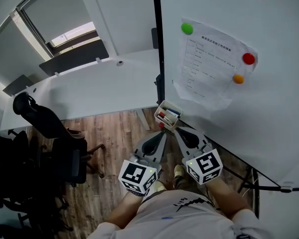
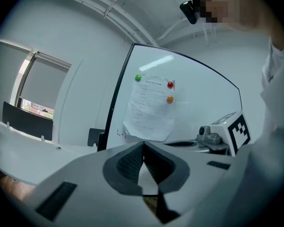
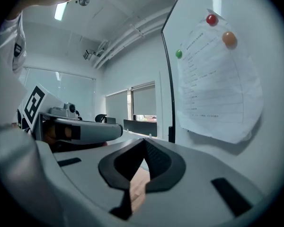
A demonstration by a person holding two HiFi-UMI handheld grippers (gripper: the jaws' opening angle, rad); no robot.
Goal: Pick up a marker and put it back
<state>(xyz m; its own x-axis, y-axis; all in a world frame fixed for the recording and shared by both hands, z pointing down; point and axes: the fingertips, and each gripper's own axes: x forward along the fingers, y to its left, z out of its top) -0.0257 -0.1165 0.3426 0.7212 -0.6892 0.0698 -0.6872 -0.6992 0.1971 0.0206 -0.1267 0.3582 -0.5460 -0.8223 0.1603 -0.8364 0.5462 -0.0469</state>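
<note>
A small white marker holder [image 1: 168, 106] hangs on the whiteboard's [image 1: 269, 113] lower left edge, with a red marker [image 1: 162, 116] and a blue marker [image 1: 173, 112] lying in it. Both grippers point up at it from just below. My left gripper [image 1: 163, 132] is shut with nothing between its jaws, its tips under the holder. My right gripper [image 1: 178, 129] is also shut and empty, close beside the left one. In the left gripper view the jaws of the left gripper [image 2: 143, 144] meet. In the right gripper view the right gripper [image 3: 144, 140] likewise has its jaws touching.
A printed sheet [image 1: 209, 68] is pinned to the whiteboard by a green magnet [image 1: 187, 28], a red magnet [image 1: 248, 59] and an orange magnet [image 1: 238, 78]. A long white desk [image 1: 89, 88] runs at the back left. Black office chairs [image 1: 50, 133] stand on the wooden floor at the left.
</note>
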